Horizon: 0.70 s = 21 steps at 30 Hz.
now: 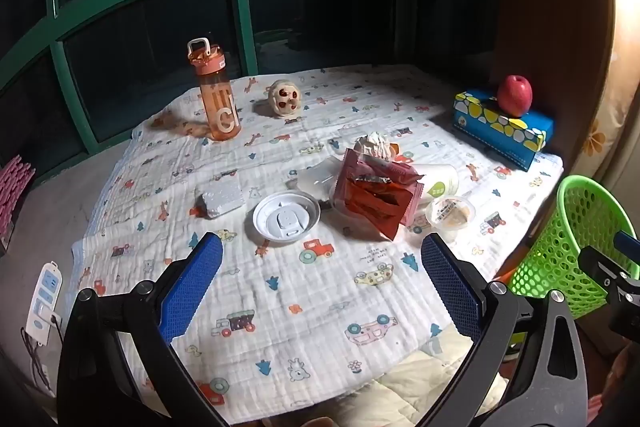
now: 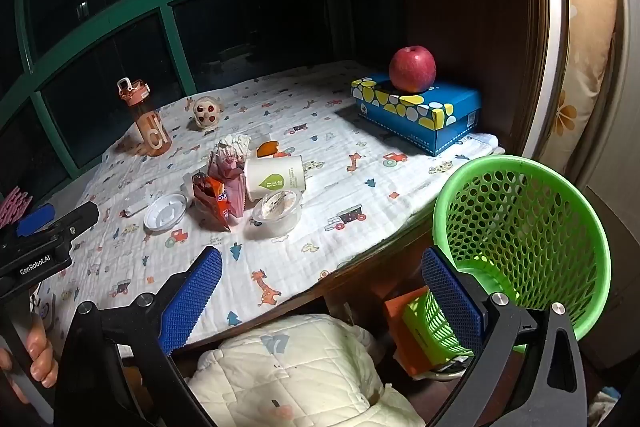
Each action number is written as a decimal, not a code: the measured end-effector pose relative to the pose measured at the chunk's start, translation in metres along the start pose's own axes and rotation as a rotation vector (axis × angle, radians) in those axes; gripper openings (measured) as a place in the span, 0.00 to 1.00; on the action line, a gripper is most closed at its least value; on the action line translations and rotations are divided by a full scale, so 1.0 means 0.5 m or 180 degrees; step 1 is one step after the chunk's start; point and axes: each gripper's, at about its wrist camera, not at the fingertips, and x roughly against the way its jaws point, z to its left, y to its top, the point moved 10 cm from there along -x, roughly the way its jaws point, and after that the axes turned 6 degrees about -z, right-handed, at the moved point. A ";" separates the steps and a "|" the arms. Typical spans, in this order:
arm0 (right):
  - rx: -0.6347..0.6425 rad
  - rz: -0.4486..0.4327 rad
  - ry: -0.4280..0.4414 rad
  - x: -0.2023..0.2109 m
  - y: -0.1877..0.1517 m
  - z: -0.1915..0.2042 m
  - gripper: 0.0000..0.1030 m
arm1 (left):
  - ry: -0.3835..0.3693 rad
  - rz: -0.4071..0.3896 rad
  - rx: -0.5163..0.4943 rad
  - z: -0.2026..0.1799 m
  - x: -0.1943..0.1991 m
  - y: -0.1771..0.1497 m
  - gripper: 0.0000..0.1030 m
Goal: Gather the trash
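Trash lies in a heap mid-table: red snack wrappers (image 1: 374,195) (image 2: 218,195), a white plastic lid (image 1: 286,215) (image 2: 166,211), a tipped paper cup (image 2: 276,177) (image 1: 438,181), a clear pudding cup (image 1: 450,213) (image 2: 278,209), crumpled tissue (image 1: 374,143) (image 2: 234,143) and a silver foil piece (image 1: 222,201). A green mesh basket (image 2: 524,239) (image 1: 568,247) stands at the table's right edge. My left gripper (image 1: 320,283) is open and empty, hovering before the lid. My right gripper (image 2: 320,291) is open and empty beside the basket.
An orange water bottle (image 1: 218,99) (image 2: 150,123) and a small round toy (image 1: 284,99) stand at the back. An apple (image 2: 412,69) sits on a blue tissue box (image 2: 420,115) at back right. A power strip (image 1: 42,301) lies left. A wooden wall rises on the right.
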 end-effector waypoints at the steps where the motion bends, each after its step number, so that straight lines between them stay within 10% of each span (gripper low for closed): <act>1: -0.0021 0.0012 0.0014 0.000 -0.001 0.000 0.94 | -0.0015 -0.0011 0.0003 -0.001 0.001 0.001 0.95; 21: -0.0009 0.0006 0.0022 -0.003 -0.001 0.003 0.94 | -0.0082 0.0046 0.0064 -0.006 -0.003 -0.003 0.95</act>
